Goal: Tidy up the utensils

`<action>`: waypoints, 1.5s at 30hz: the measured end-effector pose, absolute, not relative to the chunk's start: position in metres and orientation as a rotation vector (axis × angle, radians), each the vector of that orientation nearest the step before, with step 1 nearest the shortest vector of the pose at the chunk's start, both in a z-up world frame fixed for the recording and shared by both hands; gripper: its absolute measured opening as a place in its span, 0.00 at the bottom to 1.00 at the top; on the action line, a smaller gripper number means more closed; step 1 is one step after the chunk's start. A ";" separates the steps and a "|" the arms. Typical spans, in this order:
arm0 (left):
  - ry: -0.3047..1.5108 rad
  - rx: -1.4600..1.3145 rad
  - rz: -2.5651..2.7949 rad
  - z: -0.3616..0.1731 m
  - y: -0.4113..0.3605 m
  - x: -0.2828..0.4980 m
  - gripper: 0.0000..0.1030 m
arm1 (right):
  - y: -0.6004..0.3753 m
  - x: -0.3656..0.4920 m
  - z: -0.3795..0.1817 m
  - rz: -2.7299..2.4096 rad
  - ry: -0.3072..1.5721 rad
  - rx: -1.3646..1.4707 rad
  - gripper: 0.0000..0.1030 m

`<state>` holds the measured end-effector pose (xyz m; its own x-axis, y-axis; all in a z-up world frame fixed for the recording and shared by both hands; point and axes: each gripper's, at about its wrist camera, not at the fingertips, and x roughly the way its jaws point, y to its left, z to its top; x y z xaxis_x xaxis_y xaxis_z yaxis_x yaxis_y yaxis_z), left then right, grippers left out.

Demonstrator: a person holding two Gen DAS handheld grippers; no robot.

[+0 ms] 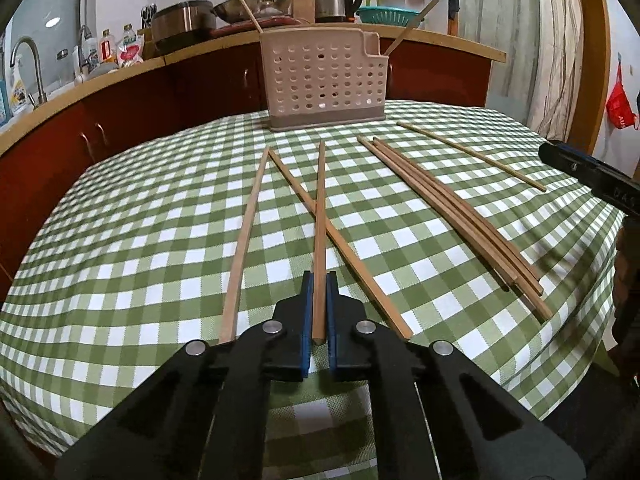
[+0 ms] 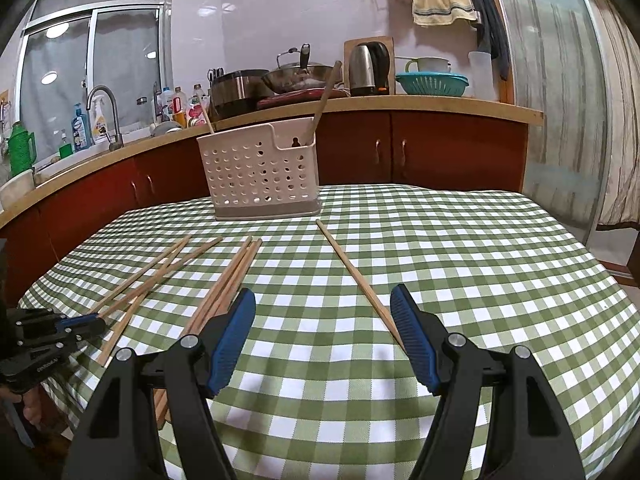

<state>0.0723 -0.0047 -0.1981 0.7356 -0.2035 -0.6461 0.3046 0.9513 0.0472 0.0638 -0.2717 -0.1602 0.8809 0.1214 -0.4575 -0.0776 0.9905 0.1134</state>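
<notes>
Here, chopstick (image 1: 319, 240) clamped between left gripper (image 1: 319, 280) pads

Bare cloth (image 2: 460, 264) right of lone chopstick (image 2: 356, 276) — holder (image 2: 260, 172) behind.

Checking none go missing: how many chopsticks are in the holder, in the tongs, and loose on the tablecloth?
In the holder: 2
In the left tongs: 1
Loose on the tablecloth: 7, counting the tight bunch as 4, which is hard to split
Total: 10 chopsticks
</notes>
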 end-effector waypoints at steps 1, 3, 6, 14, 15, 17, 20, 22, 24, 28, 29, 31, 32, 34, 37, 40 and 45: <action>0.687 0.152 -0.282 -0.197 -0.004 0.072 0.06 | -0.272 0.064 -0.161 0.100 0.483 0.092 0.66; 0.677 0.146 -0.282 -0.193 -0.004 0.070 0.06 | -0.275 0.065 -0.162 0.088 0.486 0.093 0.66; 0.668 0.146 -0.279 -0.188 -0.004 0.070 0.06 | -0.283 0.068 -0.166 0.062 0.500 0.093 0.62; 0.667 0.133 -0.279 -0.186 -0.004 0.070 0.06 | -0.308 0.086 -0.182 -0.007 0.593 0.140 0.47; 0.667 0.130 -0.278 -0.185 -0.004 0.071 0.06 | -0.308 0.088 -0.183 -0.009 0.602 0.138 0.44; 0.665 0.128 -0.275 -0.185 -0.003 0.071 0.06 | -0.309 0.093 -0.184 -0.012 0.620 0.133 0.41; 0.668 0.124 -0.274 -0.185 -0.003 0.072 0.06 | -0.310 0.100 -0.190 -0.017 0.660 0.123 0.37; 0.668 0.123 -0.274 -0.185 -0.003 0.072 0.06 | -0.310 0.106 -0.196 -0.011 0.705 0.120 0.29; 0.667 0.120 -0.272 -0.185 -0.002 0.072 0.06 | -0.309 0.106 -0.198 0.001 0.715 0.116 0.17; 0.666 0.113 -0.271 -0.185 -0.001 0.072 0.06 | -0.296 0.098 -0.196 0.024 0.704 0.051 0.07; 0.665 0.113 -0.270 -0.184 0.000 0.072 0.06 | -0.295 0.095 -0.195 0.028 0.700 0.051 0.07; 0.659 0.111 -0.266 -0.183 0.000 0.072 0.06 | -0.290 0.086 -0.193 0.036 0.679 0.042 0.07; 0.656 0.109 -0.265 -0.182 0.001 0.071 0.06 | -0.289 0.081 -0.192 0.039 0.666 0.037 0.07; 0.651 0.106 -0.263 -0.181 0.002 0.071 0.06 | -0.287 0.074 -0.186 0.041 0.643 0.033 0.07; 0.640 0.101 -0.262 -0.178 0.003 0.069 0.06 | -0.285 0.062 -0.174 0.047 0.597 0.032 0.07; 0.619 0.096 -0.257 -0.172 0.005 0.067 0.06 | -0.283 0.053 -0.159 0.050 0.549 0.019 0.07; 0.562 0.081 -0.246 -0.154 0.008 0.061 0.06 | -0.279 0.043 -0.129 0.058 0.459 0.014 0.06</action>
